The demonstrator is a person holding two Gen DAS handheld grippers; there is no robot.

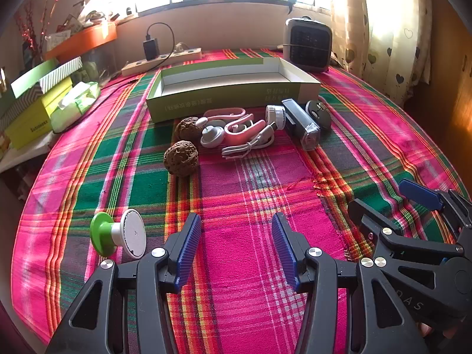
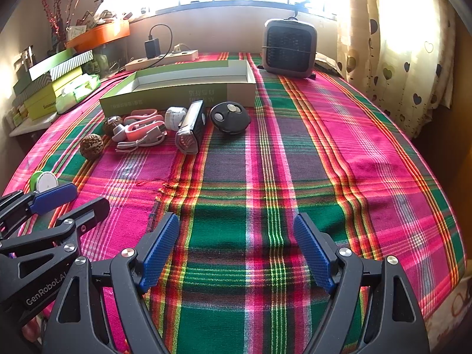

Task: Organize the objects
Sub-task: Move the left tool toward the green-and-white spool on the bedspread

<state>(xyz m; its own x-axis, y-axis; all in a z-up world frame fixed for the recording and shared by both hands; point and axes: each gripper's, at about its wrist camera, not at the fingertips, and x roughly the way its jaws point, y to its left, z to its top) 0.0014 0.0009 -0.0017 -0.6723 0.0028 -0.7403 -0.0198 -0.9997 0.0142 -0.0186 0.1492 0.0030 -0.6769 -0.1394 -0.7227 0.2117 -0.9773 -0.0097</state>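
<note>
Tongs: left tongs [image 1: 236,247] and right tongs [image 2: 236,250] both released, empty
Clutter: small items [image 1: 250,129] lay far, beside open box [image 1: 230,85]
Risk: walnut [image 1: 180,157] likely to roll; white cable [image 1: 250,146] might snag neighbours

2 low wrist views, shared tablecloth [image 1: 236,194]

Box [image 1: 224,103] print (upside down) unreadable

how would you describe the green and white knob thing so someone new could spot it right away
Start at the open green box on the plaid cloth, with a clutter of small items before it. The knob lies alone, far nearer, by the left gripper. Only it has a green disc joined to a white one.
</note>
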